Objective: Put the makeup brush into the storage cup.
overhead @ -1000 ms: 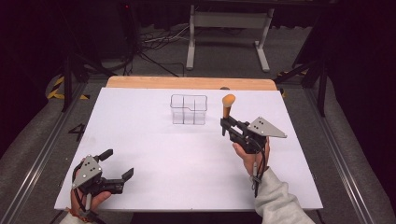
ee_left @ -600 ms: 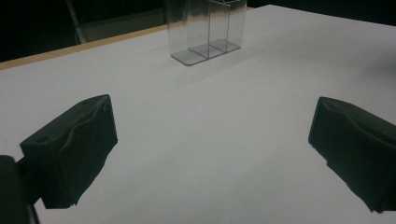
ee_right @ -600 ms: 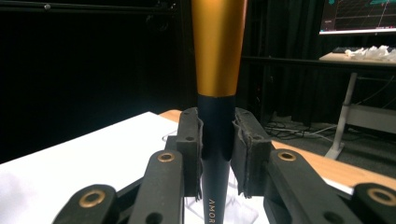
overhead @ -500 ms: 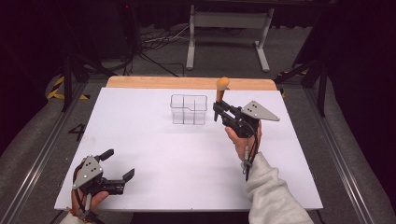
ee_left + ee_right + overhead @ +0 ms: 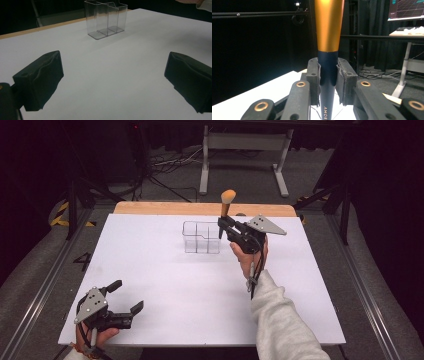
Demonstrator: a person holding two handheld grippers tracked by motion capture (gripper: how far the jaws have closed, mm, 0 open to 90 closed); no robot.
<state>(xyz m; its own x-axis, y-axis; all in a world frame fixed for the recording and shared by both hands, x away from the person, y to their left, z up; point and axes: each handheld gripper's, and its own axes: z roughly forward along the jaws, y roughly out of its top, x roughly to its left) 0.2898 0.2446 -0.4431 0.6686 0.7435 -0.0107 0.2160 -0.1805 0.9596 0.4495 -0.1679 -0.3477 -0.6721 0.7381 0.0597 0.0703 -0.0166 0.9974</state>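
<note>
Black two-jaw grippers with grey three-cornered top plates (image 5: 266,224), brass-ringed screws, trailing cables; light grey sleeve (image 5: 280,317).

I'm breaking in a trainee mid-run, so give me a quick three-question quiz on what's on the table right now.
1. True or false: the right gripper is shut on the makeup brush.
2. Which way does the brush's bristle head point: A) up, B) down, C) sideways?
3. What stands beside the held brush on the white table?

Key:
1. True; the pads clamp its dark handle.
2. A.
3. A clear divided organizer, with nothing in it. The left gripper rests open at the near corner.
</note>
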